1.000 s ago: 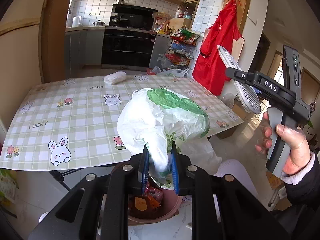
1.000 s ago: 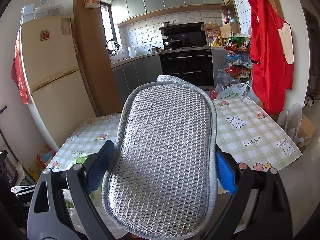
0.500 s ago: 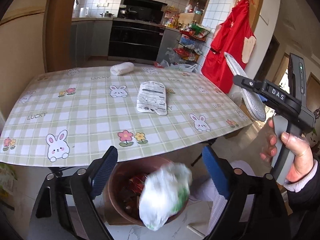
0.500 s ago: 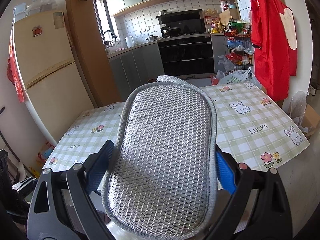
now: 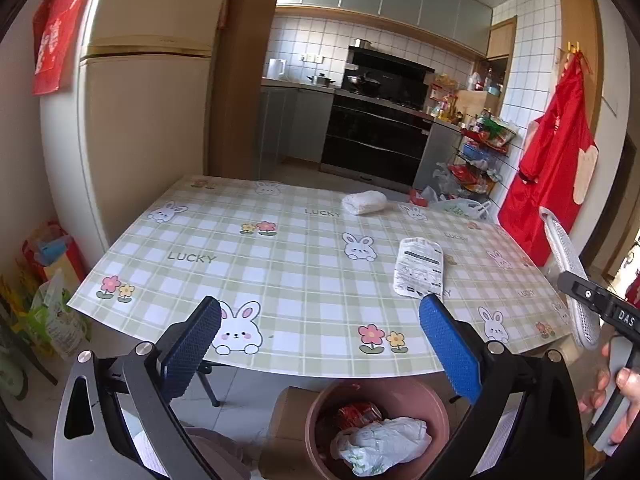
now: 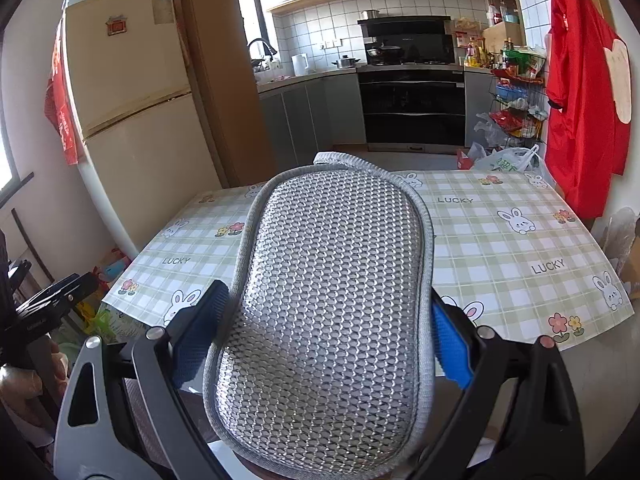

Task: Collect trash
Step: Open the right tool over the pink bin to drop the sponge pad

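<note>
while jaws opening, bin beneath table edge

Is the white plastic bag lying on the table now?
No, the white plastic bag lies inside the pink bin below the table edge.

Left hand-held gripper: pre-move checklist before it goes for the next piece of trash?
1. Left hand-held gripper empty, jaws opening: ok.
2. Plastic bag in the bin: ok.
3. Next trash in view: flat packet and white wad lie on the table: ok.
4. Path to the packet free of other things: ok.
5. Right hand-held gripper shut on the scrubbing pad, off to the side: ok.
6. Room left in the bin: cannot tell.
</note>
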